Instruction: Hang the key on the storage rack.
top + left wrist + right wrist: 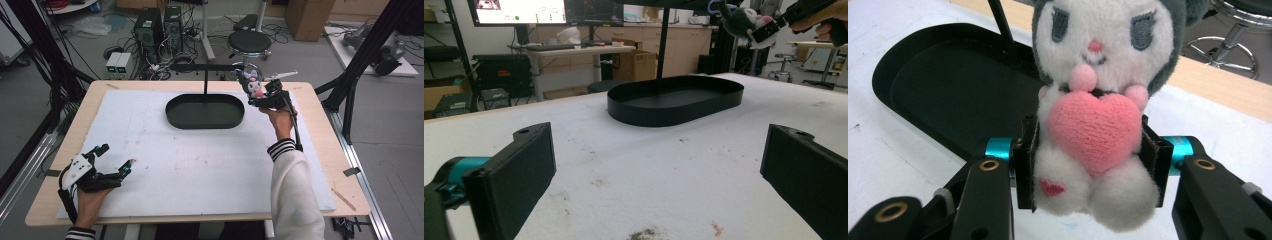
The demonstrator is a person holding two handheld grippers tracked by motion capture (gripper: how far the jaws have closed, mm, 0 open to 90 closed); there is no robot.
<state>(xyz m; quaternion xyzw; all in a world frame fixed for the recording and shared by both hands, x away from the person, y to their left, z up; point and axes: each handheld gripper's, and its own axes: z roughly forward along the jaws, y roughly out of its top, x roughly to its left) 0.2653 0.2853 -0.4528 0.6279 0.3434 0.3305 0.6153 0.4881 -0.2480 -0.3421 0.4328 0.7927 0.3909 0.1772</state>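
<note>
**Plush toy held up by the stand's crossbar**

White foam sheeting covers the wooden table, and at its near left corner the left gripper rests low over the sheet, jaws spread wide with nothing between them. Its own view confirms this: the two black jaws stand far apart at the frame's edges, with bare, scuffed foam between.

Toward the middle, near the far edge, sits the black oval tray, with a thin post rising from its back and carrying a horizontal bar above.

On the right, the right gripper is raised beside the tray's right end and clamped on a plush toy, a grey-and-white character hugging a pink heart. The toy hangs in the air, close to the right tip of the bar.

The step in hand looks like hanging the toy on the bar. A small ring at the top of the toy seems to sit near the bar's end; the next move probably calls for threading that loop over the tip before letting go.

The right gripper view shows the grip plainly: pads pressing the toy's body from both sides at heart level, with the tray below. The left gripper view catches the toy from the side, showing a blue loop at its head just under the bar.
</note>
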